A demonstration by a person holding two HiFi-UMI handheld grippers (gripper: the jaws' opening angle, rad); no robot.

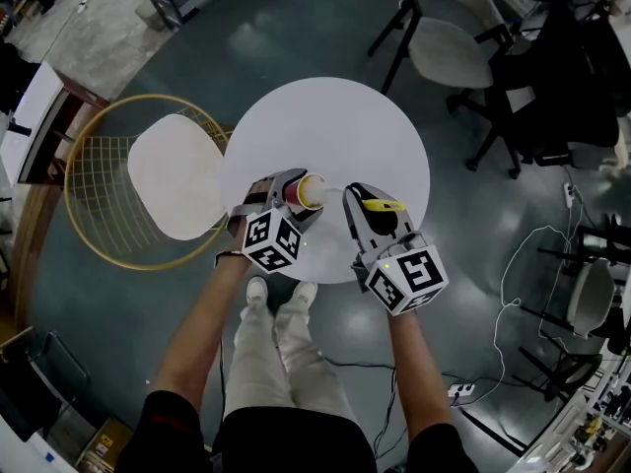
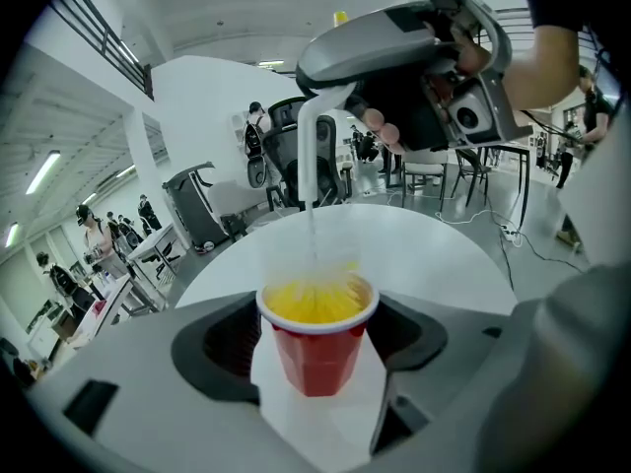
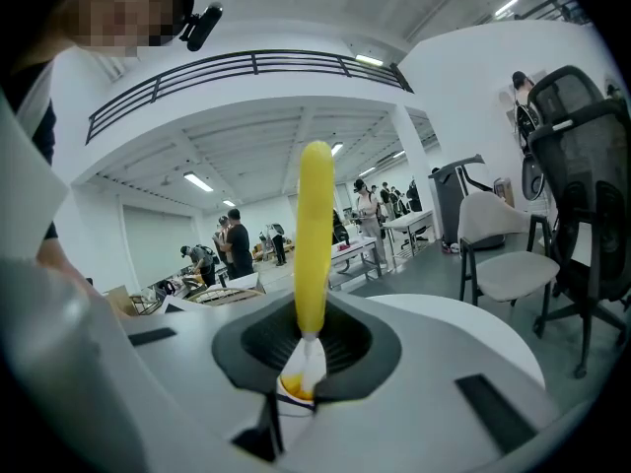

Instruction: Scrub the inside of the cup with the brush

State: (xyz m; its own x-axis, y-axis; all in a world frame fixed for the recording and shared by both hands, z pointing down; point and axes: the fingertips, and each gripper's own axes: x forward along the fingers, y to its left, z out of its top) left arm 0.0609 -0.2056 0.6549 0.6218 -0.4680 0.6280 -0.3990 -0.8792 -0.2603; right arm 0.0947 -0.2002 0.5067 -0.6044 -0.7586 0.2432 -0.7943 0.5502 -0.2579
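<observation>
**Head view.** Your left gripper (image 1: pixel 294 197) and right gripper (image 1: pixel 363 205) meet over the near half of the round white table (image 1: pixel 335 116). The red cup (image 1: pixel 310 192) sits in the left jaws, and the jaw housing covers most of its body. The brush (image 1: pixel 381 205) shows only as a yellow handle on the right gripper; its head cannot be made out. Bare tabletop runs from 11 to 1 o'clock. A gold wire chair (image 1: pixel 148 180) stands at 9 o'clock against the table edge. Grey chairs (image 1: pixel 449 42) stand apart at 1 o'clock.

**Left gripper view.** The jaws are closed on the cup, with one pad on each side just below the rim. The brush's white shaft enters the cup mouth from 12 o'clock. The yellow bristles inside are blurred. The right gripper fills 1 o'clock and is cut off by the frame edge.

**Right gripper view.** The jaws pinch the brush where the yellow handle meets the white shaft, and the handle rises to 12 o'clock. Below the jaws, only a sliver of cup rim shows. The table edge curves past at 4 o'clock.
</observation>
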